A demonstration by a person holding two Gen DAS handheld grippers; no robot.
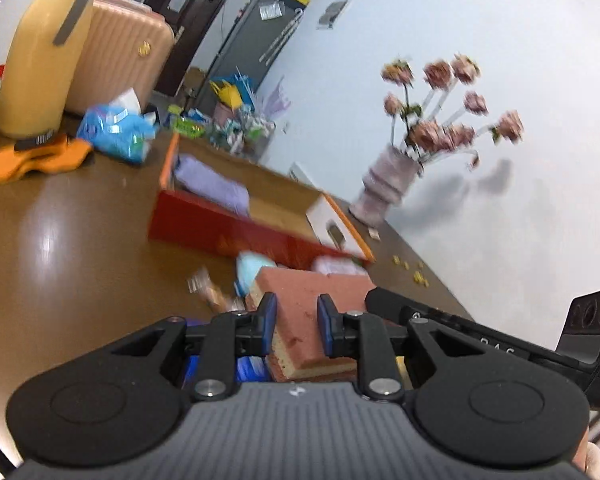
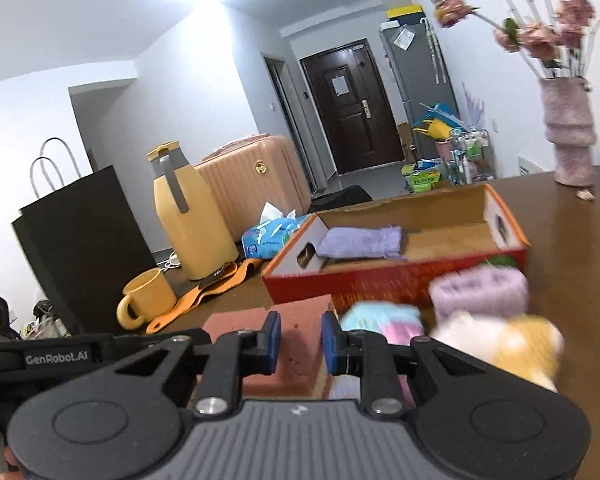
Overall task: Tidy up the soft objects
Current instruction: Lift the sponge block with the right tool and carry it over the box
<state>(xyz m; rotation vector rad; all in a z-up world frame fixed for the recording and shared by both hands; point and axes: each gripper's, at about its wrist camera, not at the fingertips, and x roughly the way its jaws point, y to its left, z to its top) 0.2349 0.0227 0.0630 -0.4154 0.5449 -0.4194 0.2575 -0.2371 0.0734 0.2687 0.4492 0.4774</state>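
Note:
A pink-and-yellow sponge (image 1: 300, 312) lies on the brown table in front of the red cardboard box (image 1: 236, 232). My left gripper (image 1: 297, 324) has its blue pads on either side of the sponge, partly closed around it. My right gripper (image 2: 301, 340) also straddles the same sponge (image 2: 296, 340), jaws partly open. A purple cloth (image 2: 360, 242) lies inside the box (image 2: 380, 280); it also shows in the left wrist view (image 1: 212, 186). A purple sponge (image 2: 478, 292), a light blue soft item (image 2: 380, 314) and a white-and-yellow plush (image 2: 500, 340) lie in front of the box.
A yellow thermos (image 2: 192, 216), yellow mug (image 2: 144, 298), orange strap (image 2: 204, 294) and blue tissue pack (image 2: 272, 236) stand left of the box. A black paper bag (image 2: 80, 240) and pink suitcase (image 2: 256, 176) are behind. A vase with flowers (image 2: 570, 132) stands at the right.

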